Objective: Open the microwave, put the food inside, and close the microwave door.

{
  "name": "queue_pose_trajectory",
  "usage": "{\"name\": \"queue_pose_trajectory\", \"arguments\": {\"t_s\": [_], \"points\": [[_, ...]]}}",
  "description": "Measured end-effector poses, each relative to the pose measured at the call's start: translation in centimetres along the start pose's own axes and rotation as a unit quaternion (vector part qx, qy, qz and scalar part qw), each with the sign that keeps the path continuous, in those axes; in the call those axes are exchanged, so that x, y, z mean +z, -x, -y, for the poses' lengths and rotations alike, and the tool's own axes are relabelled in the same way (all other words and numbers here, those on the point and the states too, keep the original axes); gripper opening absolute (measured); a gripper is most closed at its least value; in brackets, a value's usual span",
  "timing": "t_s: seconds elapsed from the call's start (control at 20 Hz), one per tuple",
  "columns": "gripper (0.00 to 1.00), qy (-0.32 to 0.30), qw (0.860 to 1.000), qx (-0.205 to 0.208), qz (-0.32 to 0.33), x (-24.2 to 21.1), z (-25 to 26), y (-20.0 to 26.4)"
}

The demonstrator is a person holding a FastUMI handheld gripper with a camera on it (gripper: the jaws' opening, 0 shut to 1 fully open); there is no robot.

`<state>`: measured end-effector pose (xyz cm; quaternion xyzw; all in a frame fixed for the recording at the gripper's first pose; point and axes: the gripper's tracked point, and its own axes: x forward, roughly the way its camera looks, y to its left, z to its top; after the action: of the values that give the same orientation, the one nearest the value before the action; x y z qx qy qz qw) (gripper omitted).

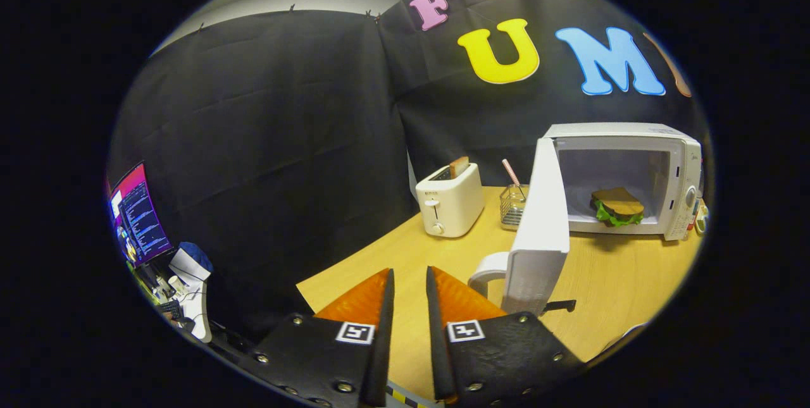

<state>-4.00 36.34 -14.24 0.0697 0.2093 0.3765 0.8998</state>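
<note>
A white microwave [680, 171] stands on the wooden table [607, 281], beyond my fingers and to the right. Its door [541, 231] is swung wide open toward me, with a curved white handle [486, 272] on its outer face. Inside the cavity lies a sandwich [617, 207] with brown bread and green lettuce. My gripper [410, 272] hovers over the table's near left corner, left of the door's handle. Its fingers stand a narrow gap apart with nothing between them.
A white toaster [448, 200] with a slice of bread sits left of the microwave. A small wire basket [511, 205] with a pink stick stands between them. Off the table to the left are a lit monitor [138, 215] and desk clutter.
</note>
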Motion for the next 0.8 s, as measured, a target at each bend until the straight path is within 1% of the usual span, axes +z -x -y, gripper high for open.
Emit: {"name": "queue_pose_trajectory", "arguments": {"t_s": [0.05, 0.1, 0.2, 0.35, 0.5, 0.8], "points": [[0.17, 0.003, 1.0, -0.026, -0.006, -0.4, 1.7, -0.1], [0.01, -0.008, 1.0, -0.012, -0.012, -0.6, 1.6, -0.3], [0.01, -0.017, 1.0, -0.002, -0.024, -1.2, 1.5, -0.6], [0.01, -0.009, 1.0, -0.003, -0.029, -1.6, 2.4, 0.1], [0.01, -0.024, 0.999, -0.003, -0.039, -2.0, 3.5, 0.9], [0.01, -0.036, 0.998, -0.024, -0.045, -2.5, 7.0, 3.0]]}}
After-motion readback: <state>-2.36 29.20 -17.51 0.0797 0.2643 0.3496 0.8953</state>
